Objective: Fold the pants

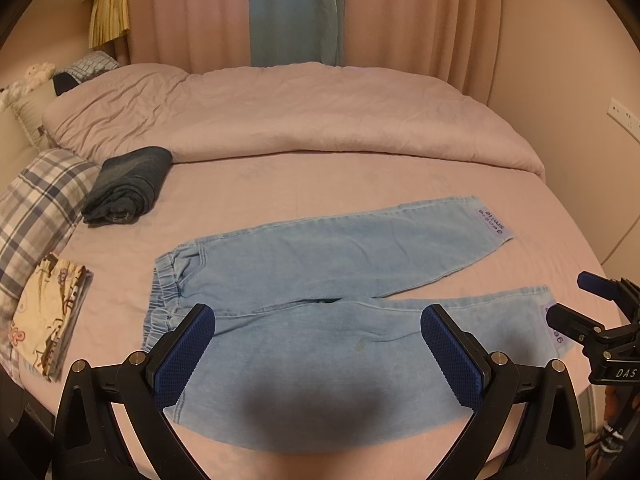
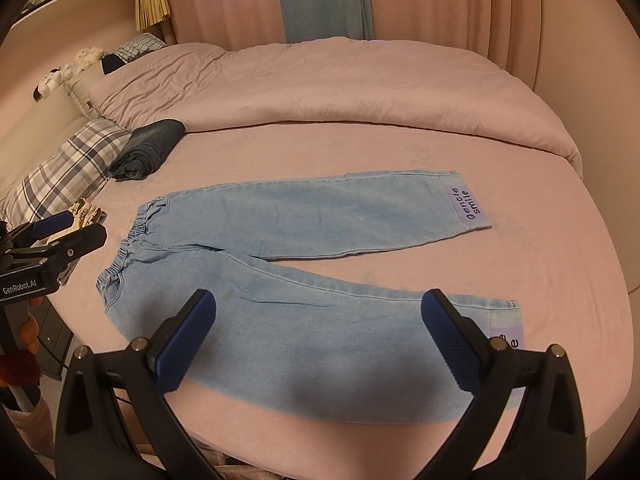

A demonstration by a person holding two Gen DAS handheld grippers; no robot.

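Pants of light blue denim lie spread flat on the pink-sheeted bed, elastic waistband to the left and both legs running to the right, parted in a narrow V. Each cuff carries a lilac patch printed "gentle smile". The near leg lies along the bed's front edge.

The left hand-held gripper hovers above the near leg close to the waistband, its blue-padded fingers spread wide with nothing between them. The right hand-held gripper hangs over the same leg further toward the cuff, likewise wide apart and holding nothing. Whether either touches the cloth cannot be told.

Beyond the pants, a rumpled pale pink duvet covers the far half of the bed. To the left sit a folded dark blue garment, a checked grey-and-white pillow and a folded cream printed cloth. Pink curtains with a blue panel hang behind.
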